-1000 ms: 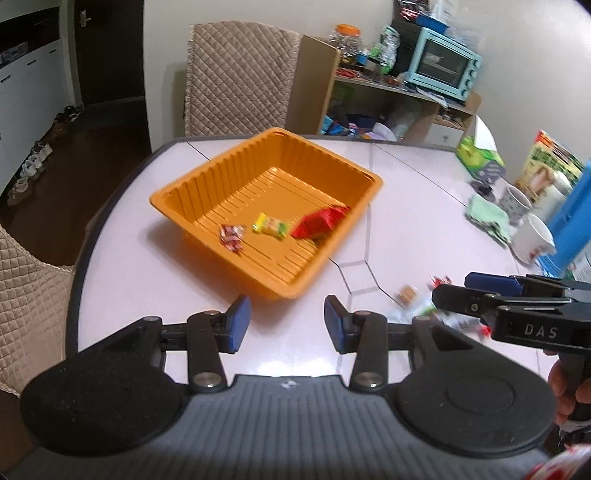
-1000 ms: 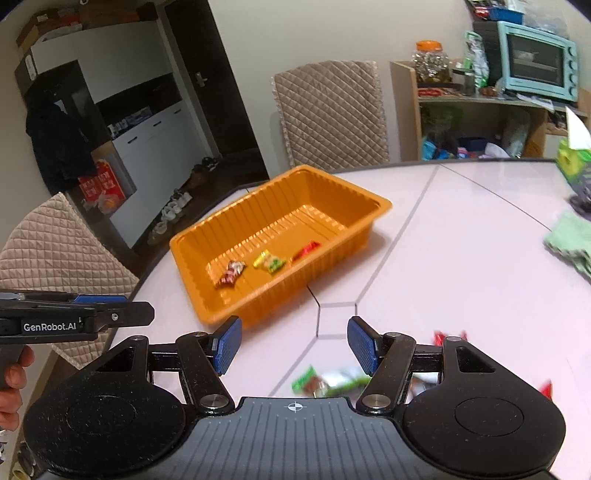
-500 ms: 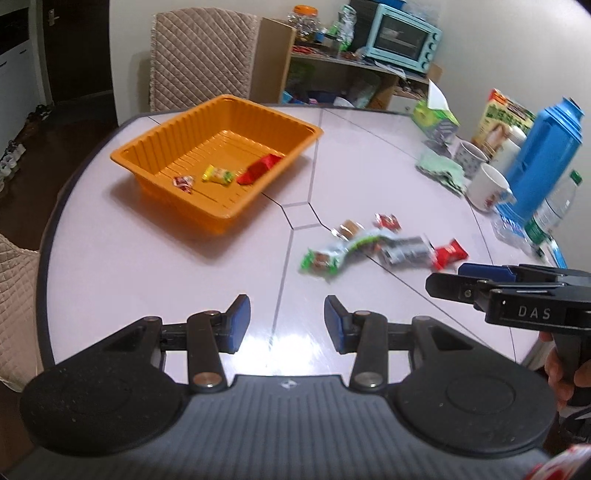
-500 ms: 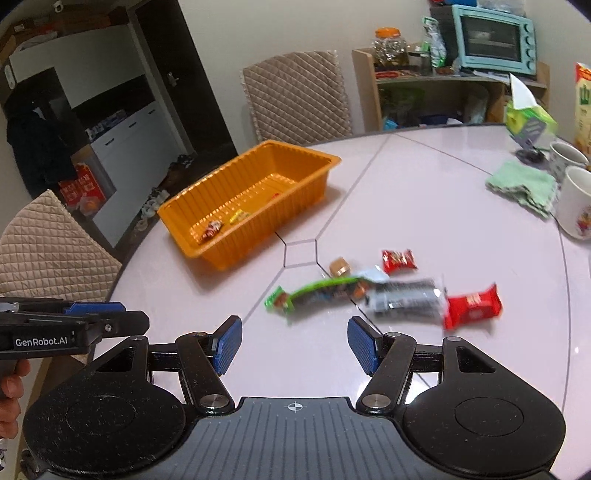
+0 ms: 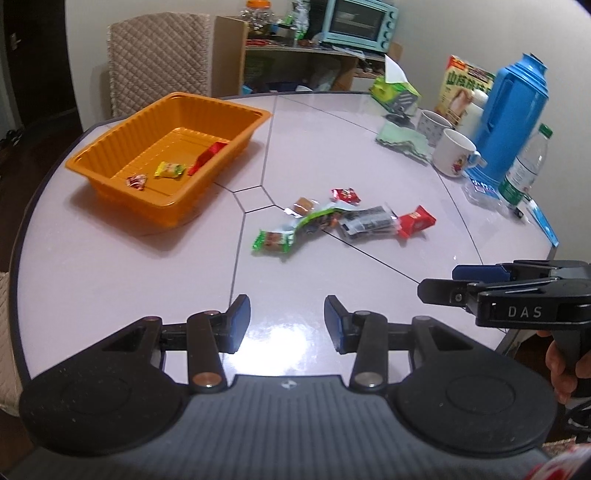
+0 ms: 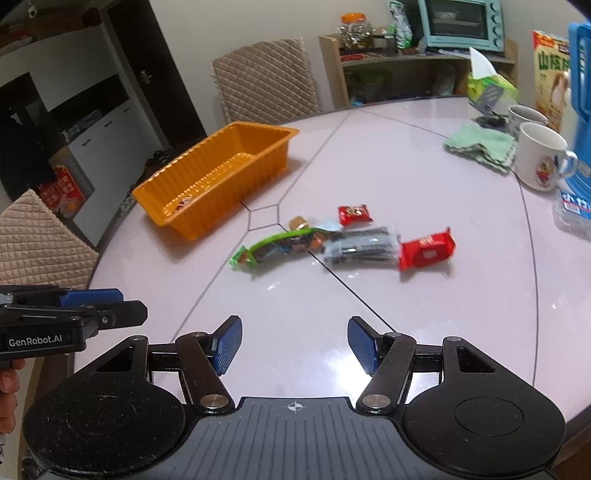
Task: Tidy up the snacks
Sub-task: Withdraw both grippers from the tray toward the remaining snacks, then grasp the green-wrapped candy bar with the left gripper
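Along the far right edge of the pale, glossy table (image 5: 332, 155) stand a tall blue thermos (image 5: 511, 99), two white mugs (image 5: 453, 153), a clear water bottle (image 5: 526, 168), a folded green cloth (image 5: 404, 138) and a green tissue box (image 5: 395, 90); none of them lies between the grippers and the snacks. A quilted chair (image 5: 159, 59) stands behind the table, and a shelf carries a teal toaster oven (image 5: 360, 24). The orange tray (image 5: 110, 162) is ribbed plastic, rectangular and deep, and holds three small wrapped pieces: a red-and-white candy (image 5: 136, 181), a yellow packet (image 5: 169, 170) and a long red wrapper (image 5: 207, 158) leaning on the tray's wall. To its right, loose on the tabletop, lies a cluster: a long green crinkled packet (image 5: 295, 230), a dark foil packet (image 5: 369, 223) touching it, a red packet (image 5: 416, 220) at the end, a small red packet (image 5: 345, 195) and a brown sweet (image 5: 303, 205). The left gripper (image 5: 287, 323) hovers low at the near table edge, its jaws spread and empty. The right gripper (image 6: 294, 345) hangs beside it, level, pointing at the cluster, likewise spread wide and holding nothing.
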A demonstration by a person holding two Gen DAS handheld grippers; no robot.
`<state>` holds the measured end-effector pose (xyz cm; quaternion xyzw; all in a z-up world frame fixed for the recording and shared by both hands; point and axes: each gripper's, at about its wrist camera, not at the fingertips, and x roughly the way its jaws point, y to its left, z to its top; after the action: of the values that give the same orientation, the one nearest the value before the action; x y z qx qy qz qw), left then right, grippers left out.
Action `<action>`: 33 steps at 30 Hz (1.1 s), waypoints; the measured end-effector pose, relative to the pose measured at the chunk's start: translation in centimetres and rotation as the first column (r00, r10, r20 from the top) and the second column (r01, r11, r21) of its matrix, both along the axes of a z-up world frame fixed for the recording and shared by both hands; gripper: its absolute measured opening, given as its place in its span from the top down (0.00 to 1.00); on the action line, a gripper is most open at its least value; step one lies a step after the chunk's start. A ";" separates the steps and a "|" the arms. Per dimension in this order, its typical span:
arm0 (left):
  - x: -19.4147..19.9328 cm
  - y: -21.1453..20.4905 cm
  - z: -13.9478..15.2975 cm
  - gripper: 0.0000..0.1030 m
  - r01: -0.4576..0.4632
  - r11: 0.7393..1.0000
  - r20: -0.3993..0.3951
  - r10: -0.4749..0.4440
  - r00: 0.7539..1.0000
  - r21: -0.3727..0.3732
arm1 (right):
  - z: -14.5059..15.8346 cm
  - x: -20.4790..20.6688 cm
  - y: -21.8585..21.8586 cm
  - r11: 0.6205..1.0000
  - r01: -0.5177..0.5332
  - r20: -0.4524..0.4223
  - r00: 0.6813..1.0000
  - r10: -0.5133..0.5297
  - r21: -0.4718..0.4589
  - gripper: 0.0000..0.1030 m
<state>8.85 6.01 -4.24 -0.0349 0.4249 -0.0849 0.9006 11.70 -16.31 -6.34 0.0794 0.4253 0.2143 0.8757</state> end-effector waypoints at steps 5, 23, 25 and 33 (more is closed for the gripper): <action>0.8 -1.1 -0.4 0.61 0.042 0.999 0.000 -0.042 0.999 0.013 | -0.3 0.1 -1.2 0.999 0.045 -0.015 0.999 -0.045 0.000 0.38; 6.6 -3.5 -3.1 0.61 0.171 0.981 0.014 -0.173 0.985 0.090 | -2.0 2.3 -3.8 0.987 0.164 -0.067 0.984 -0.164 -0.003 0.38; 7.5 -3.9 -3.4 0.61 0.192 0.975 0.017 -0.195 0.981 0.111 | -2.2 2.6 -4.1 0.984 0.177 -0.072 0.982 -0.176 -0.004 0.38; 11.2 -5.3 -4.8 0.62 0.256 0.954 0.017 -0.262 0.965 0.156 | -3.0 4.1 -4.9 0.973 0.229 -0.100 0.968 -0.229 -0.007 0.38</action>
<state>20.05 0.73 -9.03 0.0918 0.4139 -0.1699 0.8896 15.80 -21.22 -9.37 0.1404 0.4562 0.1086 0.8720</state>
